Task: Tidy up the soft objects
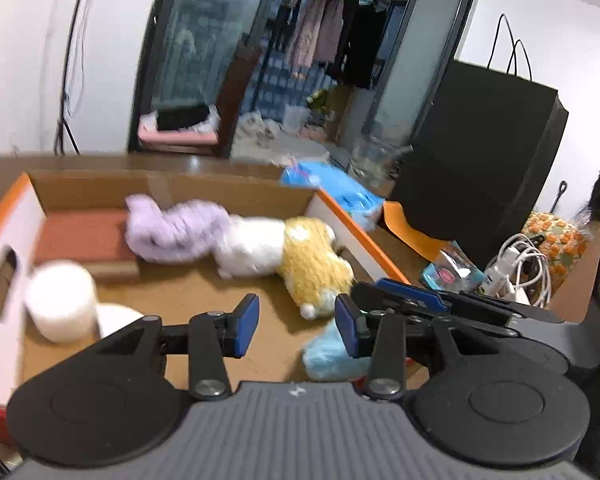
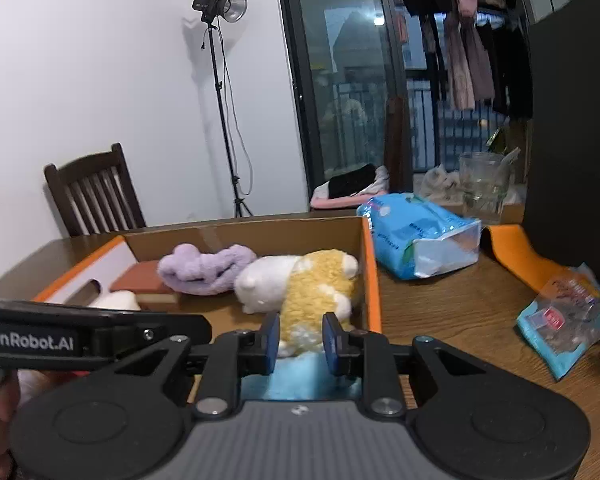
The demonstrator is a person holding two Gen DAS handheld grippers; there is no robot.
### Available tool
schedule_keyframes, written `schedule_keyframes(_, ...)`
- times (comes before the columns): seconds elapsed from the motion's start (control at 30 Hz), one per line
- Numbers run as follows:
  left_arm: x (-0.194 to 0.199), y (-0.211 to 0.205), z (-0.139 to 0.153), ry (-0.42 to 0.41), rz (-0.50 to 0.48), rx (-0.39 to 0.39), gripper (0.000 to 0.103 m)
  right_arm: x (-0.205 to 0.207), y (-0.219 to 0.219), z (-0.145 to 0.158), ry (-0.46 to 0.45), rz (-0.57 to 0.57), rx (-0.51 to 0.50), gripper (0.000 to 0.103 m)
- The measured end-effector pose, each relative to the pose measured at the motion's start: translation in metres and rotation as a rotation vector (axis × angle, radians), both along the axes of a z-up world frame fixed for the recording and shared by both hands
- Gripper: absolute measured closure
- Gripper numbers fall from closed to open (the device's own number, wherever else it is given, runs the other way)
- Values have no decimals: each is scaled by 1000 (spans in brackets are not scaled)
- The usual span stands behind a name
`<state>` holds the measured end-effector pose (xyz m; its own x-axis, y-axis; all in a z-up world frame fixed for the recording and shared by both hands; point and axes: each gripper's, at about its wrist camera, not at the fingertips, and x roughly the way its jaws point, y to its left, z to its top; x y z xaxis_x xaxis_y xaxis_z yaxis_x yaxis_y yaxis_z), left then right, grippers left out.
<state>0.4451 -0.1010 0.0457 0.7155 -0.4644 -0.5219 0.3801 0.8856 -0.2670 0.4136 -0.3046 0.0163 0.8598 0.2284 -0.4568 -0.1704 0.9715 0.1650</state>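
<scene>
**Both tools over box, soft toys inside**

Open cardboard box (image 1: 236, 190) with orange-edged flaps sits on the wooden surface (image 2: 460, 308). Inside, along the far wall: purple fuzzy cloth (image 1: 172, 230), touching it a white-and-yellow plush toy (image 1: 288, 256) lying on its side, yellow end toward the near right corner. Left part of the box: reddish-brown flat block (image 1: 82, 238), white roll (image 1: 60, 300) near the left wall with the handle cutout, another white item just beside it, partly hidden. Light blue fluffy item (image 1: 332, 356) lies at the near right of the box, below the plush.

Left tool (image 1: 297, 322): blue-padded fingers apart, nothing between them, hovering over the box floor. Its right finger sits just in front of the blue fluffy item; contact unclear, view is motion-blurred.

Right tool (image 2: 301, 340): fingers apart, narrower gap, held over the near right corner of the box. Yellow plush end and the blue fluffy item (image 2: 300, 380) show through the gap; can't tell whether the pads touch either. The left tool's black body, marked GenRobot.AI, crosses the lower left of the right wrist view.

Outside the box on the surface, right side: blue plastic pack (image 2: 416, 236) just beside the box wall, orange flap (image 2: 516, 256), small blue snack bag (image 2: 568, 320), clear glass jar (image 2: 482, 182) further back, large black bag (image 1: 480, 152). White cables (image 1: 524, 264) at far right. Wooden chair (image 2: 96, 192) and light stand (image 2: 220, 92) behind the surface.
</scene>
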Motion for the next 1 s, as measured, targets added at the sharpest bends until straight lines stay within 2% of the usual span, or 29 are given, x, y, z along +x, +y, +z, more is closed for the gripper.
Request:
schedule_keyframes(0.07, -12, 10, 15, -48, 46, 20, 60, -5, -1, 10, -5, -14, 7, 82)
schedule_keyframes(0.13, -26, 23, 30, -69, 52, 40, 57, -19, -3, 24, -27, -19, 27, 82)
schedule_keyframes(0.27, -79, 57, 53, -152, 90, 77, 49, -62, -1, 47, -71, 4, 37, 80)
schedule_keyframes(0.37, -123, 82, 52, -187, 124, 71, 38, -98, 6, 50, -58, 42, 67, 79)
schedule_keyframes(0.43, -155, 96, 46, -231, 143, 101, 31, -124, 12, 45, -38, 65, 85, 77)
schedule_keyframes(0.47, -169, 101, 41, -244, 158, 121, 30, -134, 16, 42, -30, 73, 87, 76)
schedule_keyframes(0.53, -190, 110, 32, -242, 190, 156, 30, -155, 23, 35, -22, 89, 91, 75)
schedule_keyframes(0.6, -208, 119, 25, -231, 228, 157, 30, -171, 27, 29, -14, 97, 105, 75)
schedule_keyframes(0.77, -247, 146, 9, -194, 324, 73, 28, -213, 42, 23, -21, 135, 71, 75)
schedule_keyframes(0.87, -257, 157, -4, -162, 356, 28, 27, -227, 43, 26, -32, 146, 69, 75)
schedule_keyframes(1.0, -257, 158, -14, -139, 383, 71, 27, -235, 44, 28, -38, 147, 81, 73)
